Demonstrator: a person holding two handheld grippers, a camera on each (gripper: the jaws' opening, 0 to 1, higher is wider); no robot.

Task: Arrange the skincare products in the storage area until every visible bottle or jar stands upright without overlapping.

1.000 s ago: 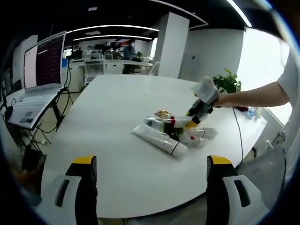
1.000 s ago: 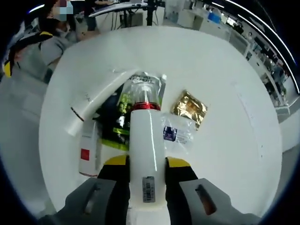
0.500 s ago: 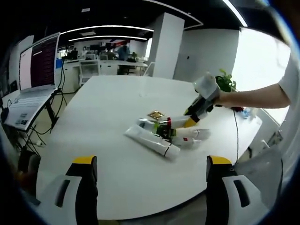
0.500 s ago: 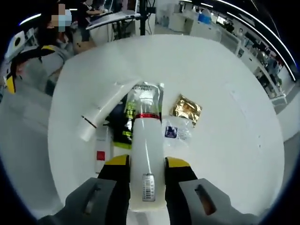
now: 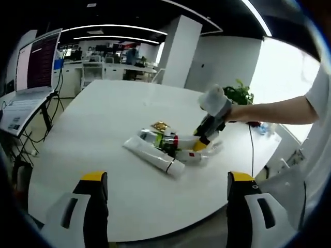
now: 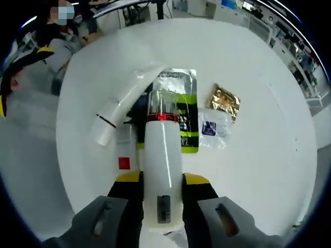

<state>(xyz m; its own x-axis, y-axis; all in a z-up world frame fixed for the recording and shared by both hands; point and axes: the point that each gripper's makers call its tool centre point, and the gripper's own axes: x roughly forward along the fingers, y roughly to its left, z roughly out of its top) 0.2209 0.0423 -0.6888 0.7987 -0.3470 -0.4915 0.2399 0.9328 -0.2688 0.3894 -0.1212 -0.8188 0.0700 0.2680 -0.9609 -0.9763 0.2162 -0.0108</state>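
Observation:
My right gripper (image 6: 163, 178) is shut on a white bottle (image 6: 163, 155) with a red band and a clear cap, held above the pile on the white table (image 6: 258, 170). Below the cap lies a green and black packet (image 6: 182, 116). A white tube (image 6: 121, 106) lies flat to its left, and a white box (image 6: 123, 155) with a red square is beside the bottle. In the left gripper view the right gripper (image 5: 209, 124) hangs over the same pile, with the tube (image 5: 152, 155) lying flat. My left gripper (image 5: 165, 206) stands open near the table's edge, holding nothing.
A gold sachet (image 6: 223, 101) and a small clear sachet (image 6: 213, 129) lie right of the packet. A laptop on a stand (image 5: 31, 67) is off the table's left side and a potted plant (image 5: 238, 93) is behind it. A person's arm (image 5: 279, 108) reaches in from the right.
The right gripper still holds the bottle and has shifted a little lower over the pile. Both views have moved with the hands. The left jaws stay open.

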